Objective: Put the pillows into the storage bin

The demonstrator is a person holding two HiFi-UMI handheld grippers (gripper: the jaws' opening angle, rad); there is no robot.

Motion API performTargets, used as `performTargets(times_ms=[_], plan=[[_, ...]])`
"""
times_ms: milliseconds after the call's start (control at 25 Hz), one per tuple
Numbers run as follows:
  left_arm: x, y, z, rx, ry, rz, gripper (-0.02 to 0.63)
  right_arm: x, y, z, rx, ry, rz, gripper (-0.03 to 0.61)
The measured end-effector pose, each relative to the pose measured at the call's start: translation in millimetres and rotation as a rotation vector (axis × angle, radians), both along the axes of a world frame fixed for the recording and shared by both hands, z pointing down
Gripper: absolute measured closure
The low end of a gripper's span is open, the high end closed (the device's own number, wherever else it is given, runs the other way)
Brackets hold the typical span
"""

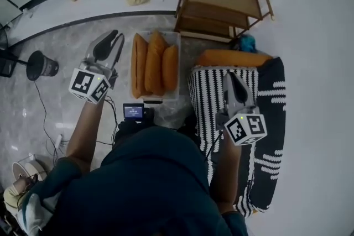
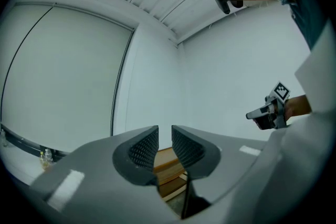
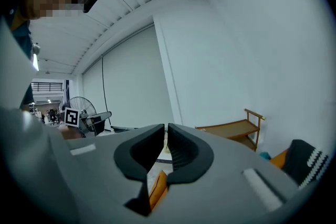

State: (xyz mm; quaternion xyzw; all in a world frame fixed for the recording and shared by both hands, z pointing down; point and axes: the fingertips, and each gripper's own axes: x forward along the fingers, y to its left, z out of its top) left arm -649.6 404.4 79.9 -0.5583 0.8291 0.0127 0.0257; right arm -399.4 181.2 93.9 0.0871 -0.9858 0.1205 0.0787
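One orange pillow (image 1: 232, 58) lies on the striped seat (image 1: 207, 99), head view; likely best pinched at an edge, jaws opened wide first. Three plump pillows (image 1: 155, 63) stand on edge in the storage bin (image 1: 168, 33).
Left gripper view: left hand-held gripper (image 2: 164, 136) narrowly apart, empty.
Right gripper view: right hand-held gripper (image 3: 164, 132) closed, empty.

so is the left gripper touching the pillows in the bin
Apart. The left gripper is beside the bin with floor between it and the pillows in the head view; its own view shows empty jaws facing a wall.
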Motion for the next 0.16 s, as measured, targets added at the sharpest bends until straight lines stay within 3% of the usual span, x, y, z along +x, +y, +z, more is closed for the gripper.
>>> performTargets(times_ms=[160], plan=[[6.7,-4.9,-1.7,-0.009,-0.001,0.026,0.538,12.4,-1.3,4.4,0.001,0.019,0.017,0.549]])
